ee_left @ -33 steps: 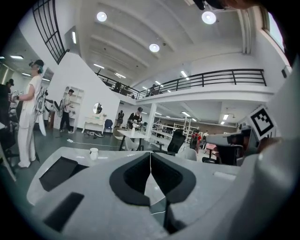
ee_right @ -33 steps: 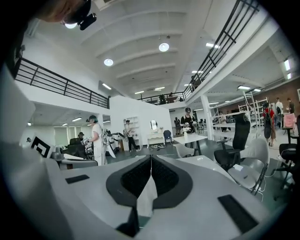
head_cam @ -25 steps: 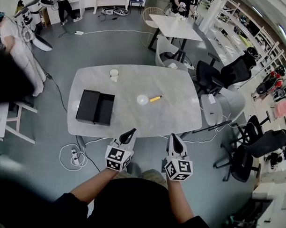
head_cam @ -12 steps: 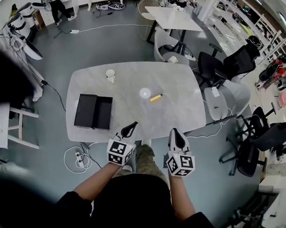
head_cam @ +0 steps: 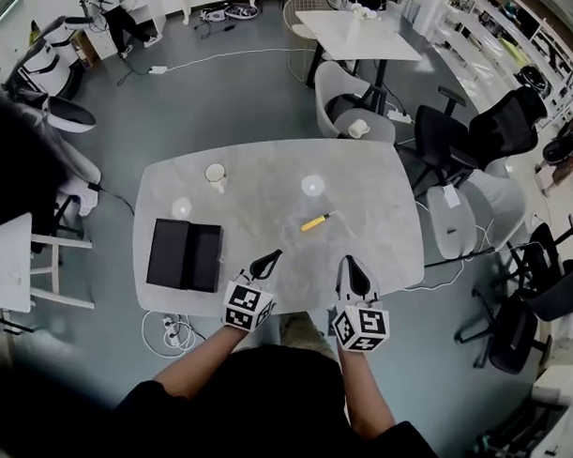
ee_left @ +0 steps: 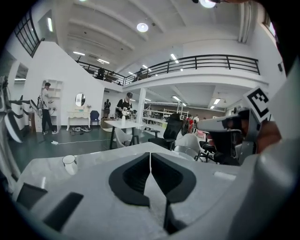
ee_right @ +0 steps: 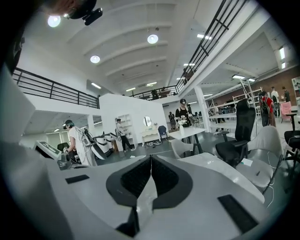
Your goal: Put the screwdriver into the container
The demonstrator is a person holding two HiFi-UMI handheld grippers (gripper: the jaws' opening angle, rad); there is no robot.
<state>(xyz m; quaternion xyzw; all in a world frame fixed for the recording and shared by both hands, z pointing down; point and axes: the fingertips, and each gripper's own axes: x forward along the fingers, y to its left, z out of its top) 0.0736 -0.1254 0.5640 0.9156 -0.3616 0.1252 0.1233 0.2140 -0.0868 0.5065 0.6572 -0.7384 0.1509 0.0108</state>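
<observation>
as the screwdriver (head_cam: 314,221) lies loose on the worktop (head_cam: 381,239), well right of the container (head_cam: 184,256), it looks light, stiff and apt to roll; grip its yellow handle crosswise. the left gripper (head_cam: 272,257) and right gripper (head_cam: 349,262) have jaws pressed together, empty.

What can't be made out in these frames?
Screwdriver: head view, too small to tell its tip; not seen in either gripper view.
Container: head view, all black, so contents and which half is the lid are unclear.
Cup: head view, too small to see inside.
</observation>
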